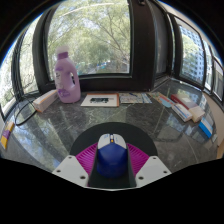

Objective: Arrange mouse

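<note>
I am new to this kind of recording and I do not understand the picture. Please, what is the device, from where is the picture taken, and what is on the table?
There is no robot here. A person holds a hand tool with a two-finger claw, and the camera rides on it, looking forward along the fingers. The pink parts are pads on the fingers' inner faces. Between them sits a blue and white mouse; the fingers seem to press on it from both sides, so it is held. Beyond lies a dark table. On it stand a purple bottle, with papers beside it, and other items I cannot identify. Behind are large windows showing trees.
</note>
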`<state>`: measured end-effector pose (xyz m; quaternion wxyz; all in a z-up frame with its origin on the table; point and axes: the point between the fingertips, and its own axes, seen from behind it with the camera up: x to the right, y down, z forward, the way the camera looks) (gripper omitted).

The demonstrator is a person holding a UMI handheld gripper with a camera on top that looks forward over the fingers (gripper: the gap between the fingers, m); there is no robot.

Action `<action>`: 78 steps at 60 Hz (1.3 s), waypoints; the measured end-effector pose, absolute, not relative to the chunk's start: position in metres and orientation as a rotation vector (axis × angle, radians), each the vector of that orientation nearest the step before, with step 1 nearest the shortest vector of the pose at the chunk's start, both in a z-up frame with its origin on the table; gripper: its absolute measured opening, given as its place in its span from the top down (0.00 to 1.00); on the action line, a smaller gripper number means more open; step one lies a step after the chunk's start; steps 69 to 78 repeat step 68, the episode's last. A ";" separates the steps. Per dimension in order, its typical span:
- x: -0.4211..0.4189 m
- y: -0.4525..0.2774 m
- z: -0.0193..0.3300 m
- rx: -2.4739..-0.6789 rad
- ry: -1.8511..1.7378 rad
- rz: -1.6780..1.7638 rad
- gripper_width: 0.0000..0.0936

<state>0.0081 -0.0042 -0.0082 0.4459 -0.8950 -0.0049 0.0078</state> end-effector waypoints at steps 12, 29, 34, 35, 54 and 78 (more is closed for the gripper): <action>0.011 -0.016 0.012 -2.217 -0.023 0.001 0.08; 0.005 -0.094 0.119 -2.084 -0.001 -0.077 0.08; -0.004 -0.128 0.142 -2.057 -0.002 -0.094 0.08; -0.004 -0.134 0.145 -2.053 -0.003 -0.097 0.08; -0.033 -0.228 0.180 -2.013 0.010 -0.116 0.09; -0.039 -0.245 0.194 -1.988 0.012 -0.127 0.09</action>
